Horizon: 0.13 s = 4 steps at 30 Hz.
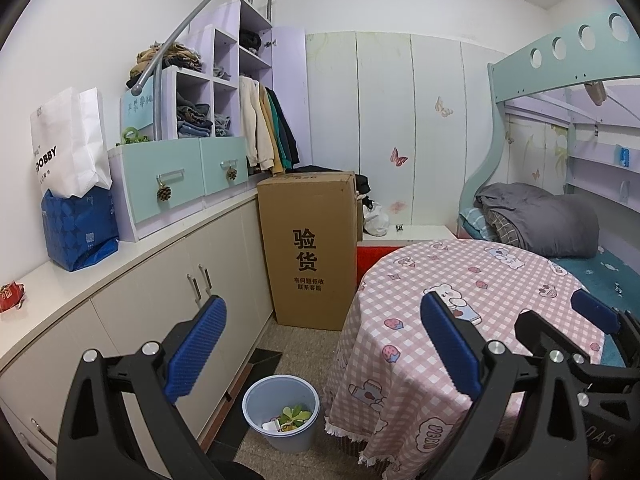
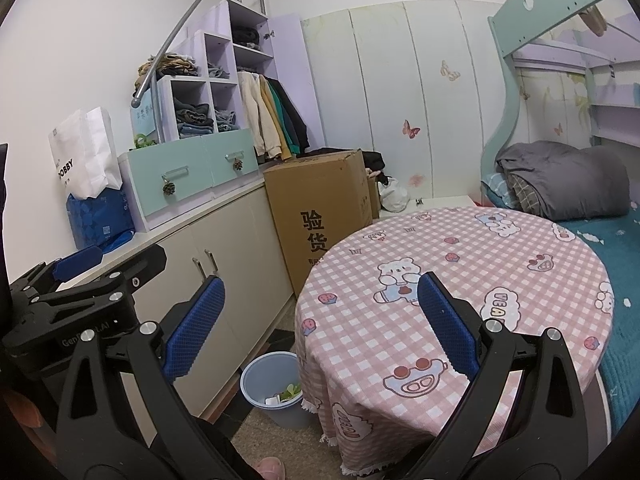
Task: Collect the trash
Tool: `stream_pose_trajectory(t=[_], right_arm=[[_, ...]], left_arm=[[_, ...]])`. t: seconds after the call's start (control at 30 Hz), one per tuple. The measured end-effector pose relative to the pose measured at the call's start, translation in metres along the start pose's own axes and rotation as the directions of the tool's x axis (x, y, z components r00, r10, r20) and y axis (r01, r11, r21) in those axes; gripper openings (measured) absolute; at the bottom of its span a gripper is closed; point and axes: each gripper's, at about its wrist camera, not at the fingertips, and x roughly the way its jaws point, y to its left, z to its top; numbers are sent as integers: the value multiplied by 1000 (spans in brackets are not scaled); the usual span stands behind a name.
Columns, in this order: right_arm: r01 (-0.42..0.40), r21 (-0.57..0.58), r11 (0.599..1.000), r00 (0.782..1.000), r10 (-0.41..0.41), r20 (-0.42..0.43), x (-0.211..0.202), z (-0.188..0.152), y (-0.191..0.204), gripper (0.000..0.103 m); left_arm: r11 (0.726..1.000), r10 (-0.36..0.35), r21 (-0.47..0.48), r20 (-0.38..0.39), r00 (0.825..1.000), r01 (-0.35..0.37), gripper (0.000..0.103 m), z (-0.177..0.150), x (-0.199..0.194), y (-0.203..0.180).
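A pale blue trash bin (image 1: 256, 420) stands on the floor between the cabinets and the round table; green leaves and a white scrap (image 1: 294, 418) lie inside it. The bin (image 2: 260, 380) also shows in the right wrist view, partly hidden by the tablecloth. A red wrapper (image 1: 10, 298) lies on the counter at the far left. My left gripper (image 1: 322, 344) hangs open above the bin and the table's edge, holding nothing. My right gripper (image 2: 322, 322) is open and holds nothing, over the table's near edge. Each view catches the other gripper's blue pad (image 1: 594, 314) (image 2: 78, 260) at its side.
The round table (image 2: 460, 248) wears a pink checked cloth. A tall cardboard box (image 1: 312, 248) stands behind the bin. White cabinets (image 1: 168, 292) carry a blue bag (image 1: 80, 232) and a white paper bag (image 1: 68, 140). A bunk bed (image 1: 560, 216) fills the right.
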Motion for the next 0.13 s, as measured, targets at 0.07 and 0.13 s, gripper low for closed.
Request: stream_pose_trajectory(t=[0.07, 0.13], right_arm=[[4, 11, 1000, 1000, -3, -12, 5, -3, -4, 95], [7, 21, 1000, 1000, -6, -24, 11, -5, -9, 95]], left_arm=[[1000, 0, 1, -16, 1000, 0, 96, -2, 6, -1], [1000, 5, 6, -31, 999, -5, 96, -3, 12, -4]])
